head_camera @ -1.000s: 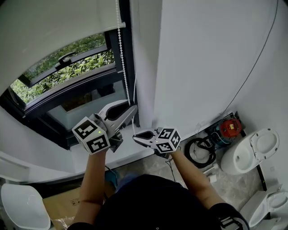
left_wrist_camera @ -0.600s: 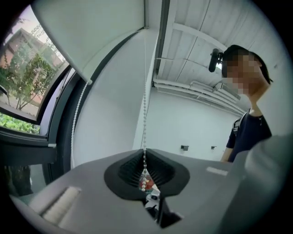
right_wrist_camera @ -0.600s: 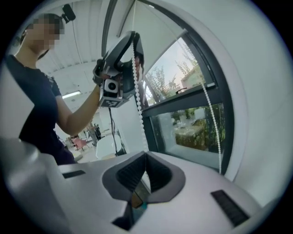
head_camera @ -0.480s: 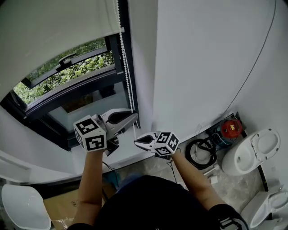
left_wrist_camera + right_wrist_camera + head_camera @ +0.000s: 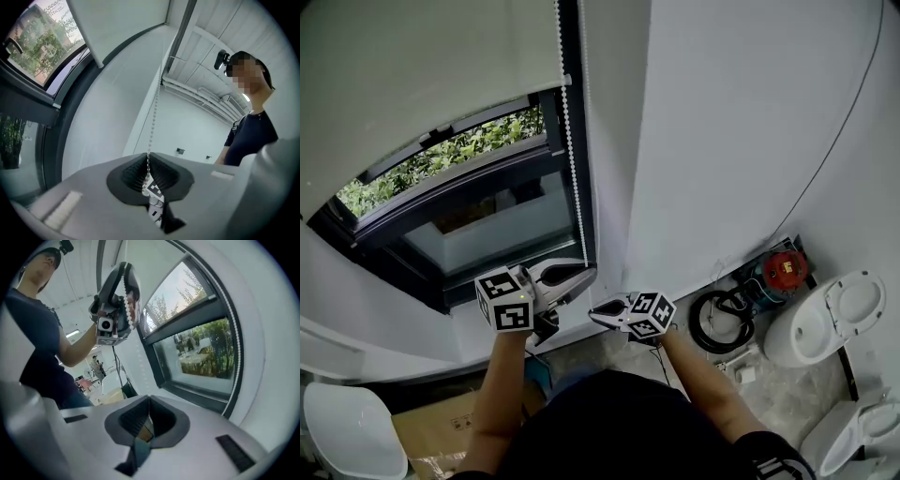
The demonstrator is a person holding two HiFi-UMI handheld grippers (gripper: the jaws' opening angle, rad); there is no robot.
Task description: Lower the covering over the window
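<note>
Roller blind (image 5: pixel 422 84) fills the upper left of the head view. Its bottom edge runs slantwise across the window (image 5: pixel 487 211), so the upper part is covered, and the lower glass shows green leaves outside. The bead chain (image 5: pixel 573 159) hangs down the right edge of the dark window frame, from the top of the picture to your left tongs (image 5: pixel 583 274).

Those left tongs sit just below the middle of the frame, with their tips against the lower right corner of the window frame. In the left gripper view the ribbed pads are pressed together on the bead chain, which rises taut and straight from them towards the blind's edge at the top.

Your right tongs (image 5: pixel 594 310) are just beside the left ones, lower and to the right, and point left towards them. In the right gripper view their jaws are closed, and no chain can be made out between the pads. The chain shows there only along the window frame at the right.

A white toilet (image 5: pixel 825 323) stands at the lower right.
</note>
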